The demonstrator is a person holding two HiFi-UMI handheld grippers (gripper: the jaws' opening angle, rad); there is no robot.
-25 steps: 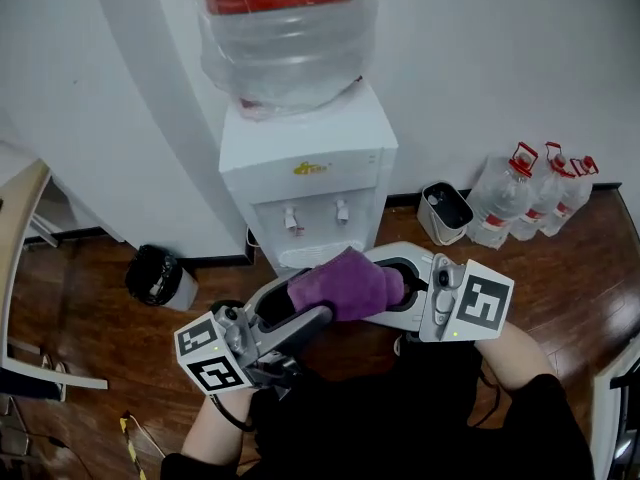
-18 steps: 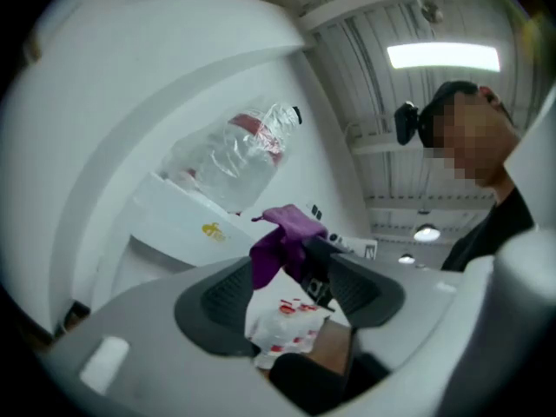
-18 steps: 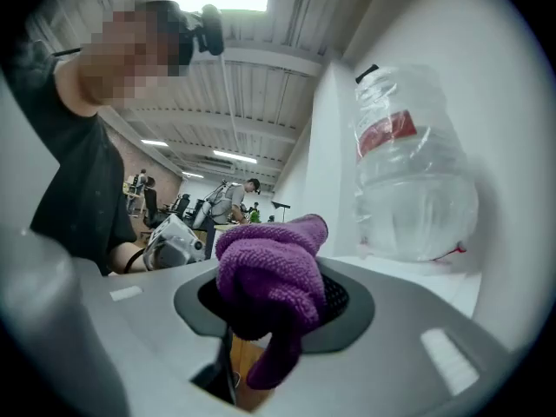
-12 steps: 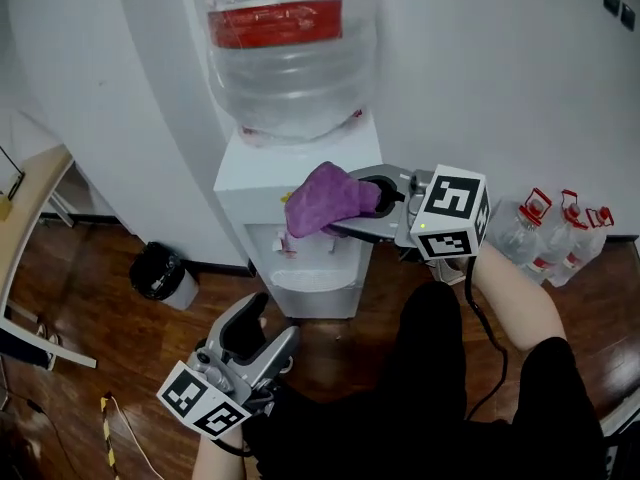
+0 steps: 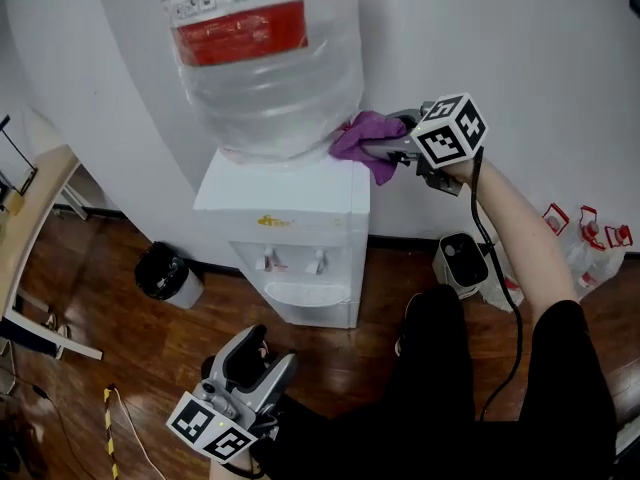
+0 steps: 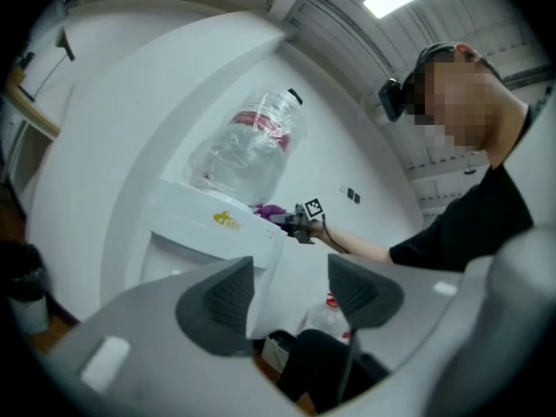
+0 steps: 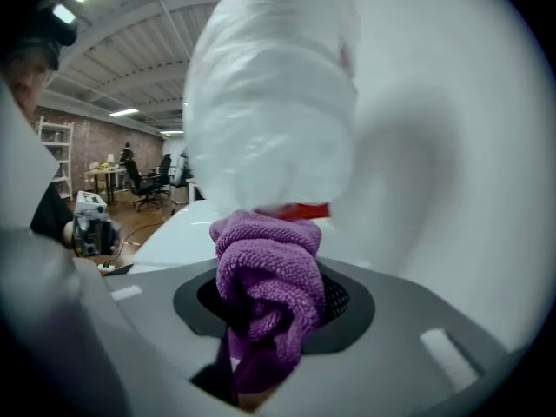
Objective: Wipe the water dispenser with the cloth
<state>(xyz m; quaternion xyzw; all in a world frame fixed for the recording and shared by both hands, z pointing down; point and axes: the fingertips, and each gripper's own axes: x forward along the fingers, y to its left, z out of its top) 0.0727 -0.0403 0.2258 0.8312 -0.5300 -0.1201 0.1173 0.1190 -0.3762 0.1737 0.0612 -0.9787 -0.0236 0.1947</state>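
The water dispenser (image 5: pixel 285 238) is a white cabinet standing upright on the wooden floor (image 5: pixel 120 348) against a white wall (image 5: pixel 520 58). Its front carries a small yellow logo above a recess with two taps (image 5: pixel 292 261) and a drip tray below. A large clear bottle (image 5: pixel 262 58) with a red label sits upside down on its flat top. The cloth (image 5: pixel 362 138) is purple, nubbly and bunched into a wad, clamped in the right tongs (image 7: pixel 271 307). It is held level with the bottle's lower end, just beside it, over the back right corner of the top. Whether it touches the top cannot be told.
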